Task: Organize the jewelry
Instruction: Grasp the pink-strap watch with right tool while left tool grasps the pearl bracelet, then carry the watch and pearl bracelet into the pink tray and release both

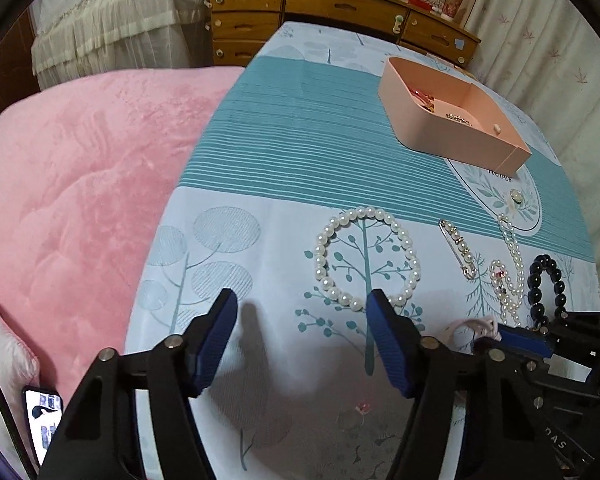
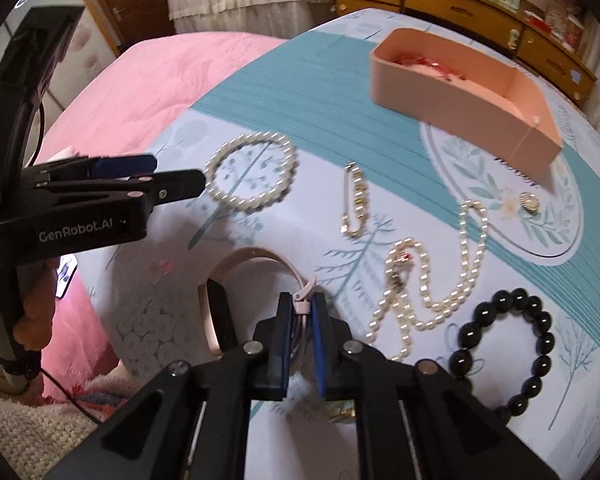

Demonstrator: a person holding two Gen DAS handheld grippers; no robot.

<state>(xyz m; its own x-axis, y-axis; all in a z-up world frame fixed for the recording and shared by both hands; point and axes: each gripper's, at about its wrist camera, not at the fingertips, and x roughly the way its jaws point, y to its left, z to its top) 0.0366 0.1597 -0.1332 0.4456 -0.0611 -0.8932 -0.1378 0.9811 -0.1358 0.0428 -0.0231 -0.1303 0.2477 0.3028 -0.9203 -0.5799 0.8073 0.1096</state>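
My left gripper (image 1: 302, 312) is open and empty, just short of a white pearl bracelet (image 1: 330, 224) that lies on the patterned cloth; the bracelet also shows in the right wrist view (image 2: 244, 144). My right gripper (image 2: 302, 306) is shut on a pink watch strap (image 2: 256, 254) and holds it by the buckle end; the strap curves away to the left. The right gripper also shows in the left wrist view (image 1: 512, 334). A pink box (image 1: 452, 136) with small jewelry inside stands at the far right; it also shows in the right wrist view (image 2: 452, 92).
On the cloth lie a pearl pin (image 2: 356, 196), a long pearl necklace (image 2: 432, 272), a black bead bracelet (image 2: 536, 344) and a round brooch (image 2: 530, 202). A pink blanket (image 1: 80, 184) lies left of the table. A wooden dresser (image 1: 340, 4) stands behind.
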